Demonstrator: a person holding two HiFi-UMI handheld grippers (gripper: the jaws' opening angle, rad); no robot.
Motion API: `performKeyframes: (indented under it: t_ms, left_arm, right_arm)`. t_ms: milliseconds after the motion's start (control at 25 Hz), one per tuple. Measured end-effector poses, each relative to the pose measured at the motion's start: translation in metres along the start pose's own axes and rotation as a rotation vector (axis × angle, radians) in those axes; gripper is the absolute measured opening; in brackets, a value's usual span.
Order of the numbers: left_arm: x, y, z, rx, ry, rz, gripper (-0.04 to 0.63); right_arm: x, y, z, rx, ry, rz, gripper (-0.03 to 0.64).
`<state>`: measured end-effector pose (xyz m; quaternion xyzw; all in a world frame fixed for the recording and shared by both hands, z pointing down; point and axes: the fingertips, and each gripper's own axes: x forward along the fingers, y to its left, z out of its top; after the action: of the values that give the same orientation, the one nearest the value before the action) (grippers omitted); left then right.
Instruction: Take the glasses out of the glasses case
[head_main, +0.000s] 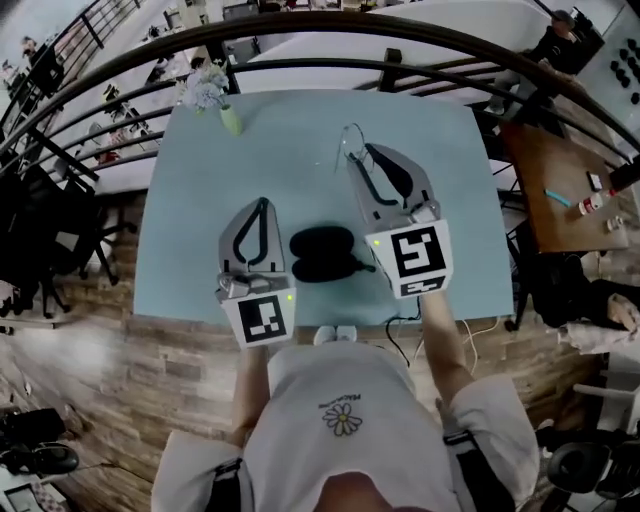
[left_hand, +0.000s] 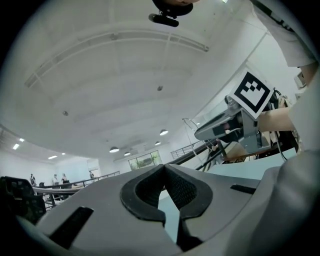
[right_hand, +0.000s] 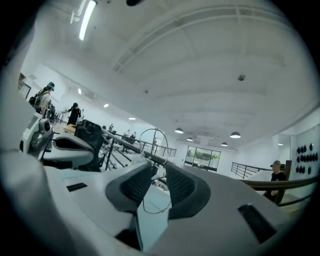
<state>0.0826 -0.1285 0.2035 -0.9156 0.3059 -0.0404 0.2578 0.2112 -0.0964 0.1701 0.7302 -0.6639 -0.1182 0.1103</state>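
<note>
A black glasses case lies open on the pale blue table, between my two grippers. My right gripper is held level above the table to the right of the case, and is shut on a pair of thin wire-rimmed glasses. In the right gripper view the glasses are pinched between the pads, one round rim above them and one below. My left gripper hovers left of the case. In its own view the left gripper is shut with nothing in it.
A small green vase with flowers stands at the table's far left corner. A dark curved railing runs behind the table. To the right stands a wooden table with small items. Black chairs stand left.
</note>
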Motion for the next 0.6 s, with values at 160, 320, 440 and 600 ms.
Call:
performKeyframes:
  t_ms: [160, 320, 440, 600]
  left_arm:
    - [0.008, -0.016, 0.031, 0.007, -0.079, -0.012, 0.017]
    - [0.01, -0.011, 0.048, -0.154, -0.138, 0.022, 0.017]
    - [0.007, -0.013, 0.057, -0.207, -0.169, 0.028, 0.017]
    - [0.003, -0.019, 0.067, -0.282, -0.189, 0.006, 0.017]
  right_arm:
    - [-0.035, -0.027, 0.009, 0.124, -0.119, -0.068, 0.078]
    - [-0.059, -0.04, 0.008, 0.252, -0.211, -0.171, 0.078]
    - [-0.077, -0.044, 0.0, 0.309, -0.253, -0.25, 0.078]
    - [-0.103, -0.048, -0.011, 0.35, -0.265, -0.314, 0.078]
